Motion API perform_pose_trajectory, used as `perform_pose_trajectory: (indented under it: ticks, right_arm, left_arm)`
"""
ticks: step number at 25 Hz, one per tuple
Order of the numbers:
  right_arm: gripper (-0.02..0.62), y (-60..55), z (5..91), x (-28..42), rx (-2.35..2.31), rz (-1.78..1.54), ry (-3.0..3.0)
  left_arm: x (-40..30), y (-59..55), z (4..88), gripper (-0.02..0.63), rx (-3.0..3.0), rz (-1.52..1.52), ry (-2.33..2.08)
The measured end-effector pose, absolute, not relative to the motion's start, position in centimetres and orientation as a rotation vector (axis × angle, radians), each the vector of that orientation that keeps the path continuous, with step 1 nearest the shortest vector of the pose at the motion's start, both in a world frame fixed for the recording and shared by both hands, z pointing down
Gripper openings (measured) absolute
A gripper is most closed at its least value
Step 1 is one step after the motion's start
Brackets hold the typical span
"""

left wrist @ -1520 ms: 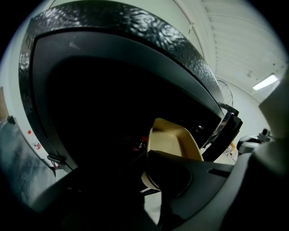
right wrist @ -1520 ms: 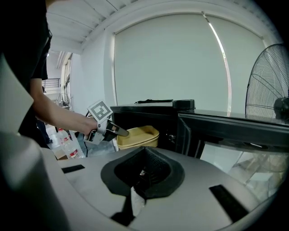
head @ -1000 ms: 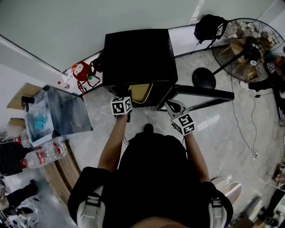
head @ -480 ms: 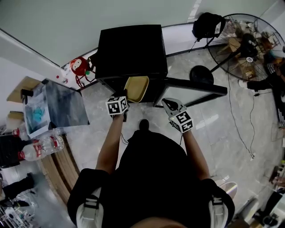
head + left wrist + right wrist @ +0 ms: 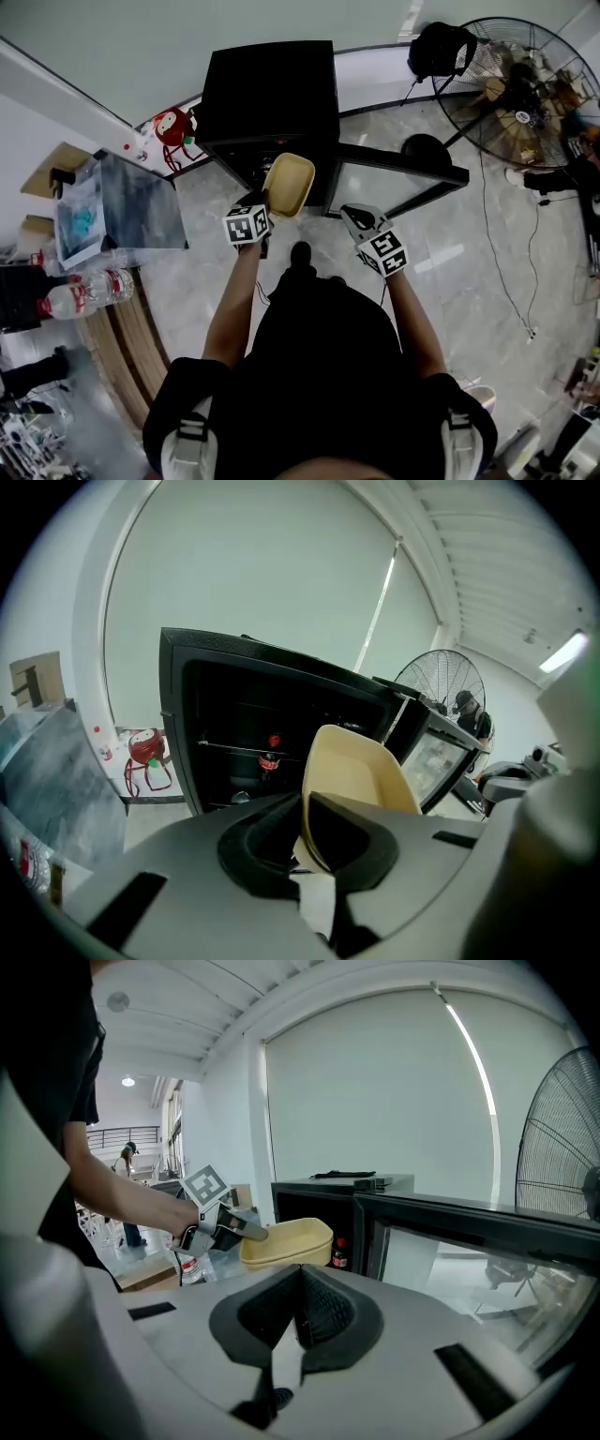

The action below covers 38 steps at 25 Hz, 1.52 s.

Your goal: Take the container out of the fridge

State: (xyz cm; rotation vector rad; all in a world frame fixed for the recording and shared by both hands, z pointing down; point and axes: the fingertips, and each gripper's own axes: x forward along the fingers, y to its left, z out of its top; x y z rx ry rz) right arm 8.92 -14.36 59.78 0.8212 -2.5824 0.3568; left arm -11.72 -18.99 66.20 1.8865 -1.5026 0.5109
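The left gripper [image 5: 262, 202] holds the yellow container [image 5: 289, 184] by its near rim, in front of the open black fridge [image 5: 272, 94]. The right gripper [image 5: 356, 217] hangs beside it, apart from the container, just before the swung-out fridge door [image 5: 398, 175]. A floor fan [image 5: 516, 80] stands at far right.

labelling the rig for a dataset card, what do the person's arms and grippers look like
Both the left gripper and right gripper have grey bodies, black jaw pads and a white cube printed with black square markers. The arms are bare below a black short-sleeved shirt.
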Motion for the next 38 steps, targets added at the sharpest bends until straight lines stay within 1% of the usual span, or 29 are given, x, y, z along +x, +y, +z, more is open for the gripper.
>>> perform_pose_trajectory:
  ticks: [9, 21, 38]
  right_arm:
    - [-0.002, -10.3, 60.1, 11.9, 0.804, 0.365, -2.604]
    - [-0.002, -5.0, 61.0, 14.0, 0.77, 0.372, -2.612]
    - [-0.002, -2.0, 61.1, 14.3, 0.727, 0.364, -2.647]
  left_arm:
    - [-9.2, -13.9, 65.0, 0.043, 1.871, 0.497, -1.54]
    - [-6.7, -7.4, 65.4, 0.043, 1.847, 0.477, -1.557]
    - [-6.1, -2.4, 65.4, 0.043, 1.814, 0.45, -1.6]
